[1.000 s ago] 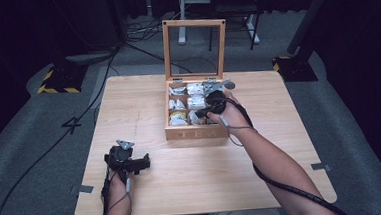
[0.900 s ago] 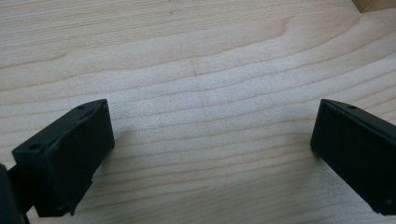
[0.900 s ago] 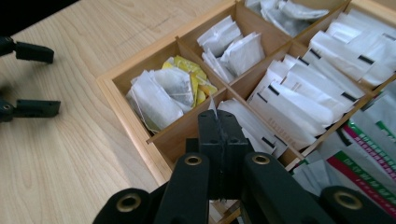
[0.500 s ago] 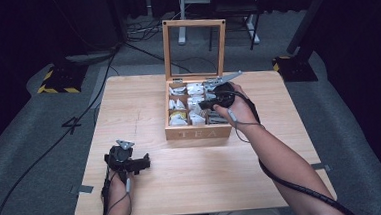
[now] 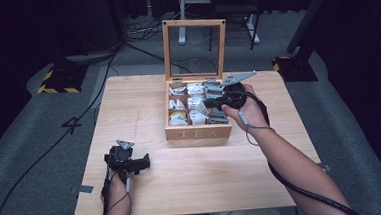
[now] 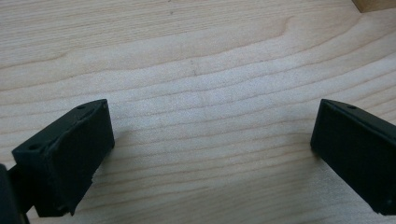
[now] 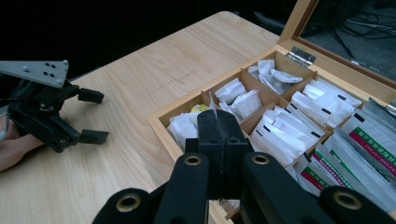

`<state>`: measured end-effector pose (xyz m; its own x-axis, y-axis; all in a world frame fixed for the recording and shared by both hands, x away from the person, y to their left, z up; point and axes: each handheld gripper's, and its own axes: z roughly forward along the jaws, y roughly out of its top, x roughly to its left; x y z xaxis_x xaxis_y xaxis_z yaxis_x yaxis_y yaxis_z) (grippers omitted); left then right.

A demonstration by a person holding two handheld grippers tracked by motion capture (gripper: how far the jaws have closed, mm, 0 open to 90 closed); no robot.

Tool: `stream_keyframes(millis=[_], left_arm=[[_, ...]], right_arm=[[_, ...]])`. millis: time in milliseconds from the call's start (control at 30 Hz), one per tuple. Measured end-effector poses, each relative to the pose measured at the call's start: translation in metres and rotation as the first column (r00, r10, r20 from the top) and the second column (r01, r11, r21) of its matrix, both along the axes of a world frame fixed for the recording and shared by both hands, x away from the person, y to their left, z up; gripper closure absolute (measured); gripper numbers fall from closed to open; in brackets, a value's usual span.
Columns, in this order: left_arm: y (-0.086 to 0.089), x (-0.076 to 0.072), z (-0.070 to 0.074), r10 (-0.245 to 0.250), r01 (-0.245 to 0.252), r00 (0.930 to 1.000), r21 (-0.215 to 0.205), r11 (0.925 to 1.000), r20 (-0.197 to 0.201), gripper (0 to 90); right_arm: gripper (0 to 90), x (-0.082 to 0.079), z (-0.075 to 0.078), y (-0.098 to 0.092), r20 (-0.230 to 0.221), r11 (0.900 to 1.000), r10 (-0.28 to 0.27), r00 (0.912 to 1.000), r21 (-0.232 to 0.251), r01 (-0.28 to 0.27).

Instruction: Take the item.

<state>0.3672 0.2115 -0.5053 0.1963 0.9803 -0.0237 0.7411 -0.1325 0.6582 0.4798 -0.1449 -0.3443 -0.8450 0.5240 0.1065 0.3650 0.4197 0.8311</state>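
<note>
A wooden tea box (image 5: 197, 133) stands open at mid-table, its glass lid (image 5: 193, 23) upright. Its compartments hold white tea bags (image 5: 188, 105); the right gripper view shows the same white tea bags (image 7: 280, 133) and green-and-red sachets (image 7: 369, 140). My right gripper (image 5: 208, 104) hovers over the box's right half, pointing left. Its jaws (image 7: 218, 122) are pressed together, and I see nothing between them. My left gripper (image 5: 144, 163) rests on the table near the front left, open, with bare wood between its jaws (image 6: 210, 154). The right gripper view also shows the left gripper (image 7: 95, 116) beyond the box rim (image 7: 163, 122).
The light wooden table (image 5: 263, 183) has bare wood in front of the box and to its left. Dark floor with cables and stand legs surrounds the table. A corner of the box (image 6: 373, 4) shows at the top right of the left gripper view.
My right gripper has risen slightly out of the box's right compartments and turned, its grey plate swinging to the right. The left gripper has stayed put.
</note>
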Motion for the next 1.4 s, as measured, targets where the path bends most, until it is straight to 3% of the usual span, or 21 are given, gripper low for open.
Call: stream_keyframes(millis=[200,567,1033,1400], left_arm=[[0.000,0.000,0.000,0.000,0.000,1.0000,0.000,1.0000,0.000,0.0],[0.000,0.000,0.000,0.000,0.000,1.0000,0.000,1.0000,0.000,0.0],[0.000,0.000,0.000,0.003,-0.003,1.0000,0.000,1.0000,0.000,0.0],[0.000,0.000,0.000,0.003,-0.003,1.0000,0.000,1.0000,0.000,0.0]], right_arm=[[90.0,-0.010,0.010,-0.009,-0.004,1.000,0.001,1.0000,0.029,-0.001],[90.0,-0.022,0.023,-0.030,0.015,1.000,-0.012,0.9998,0.027,0.012],[90.0,-0.032,0.030,-0.080,0.033,0.997,-0.082,0.9961,0.014,0.082],[90.0,-0.034,0.026,-0.115,0.032,0.989,-0.148,0.9884,0.004,0.148]])
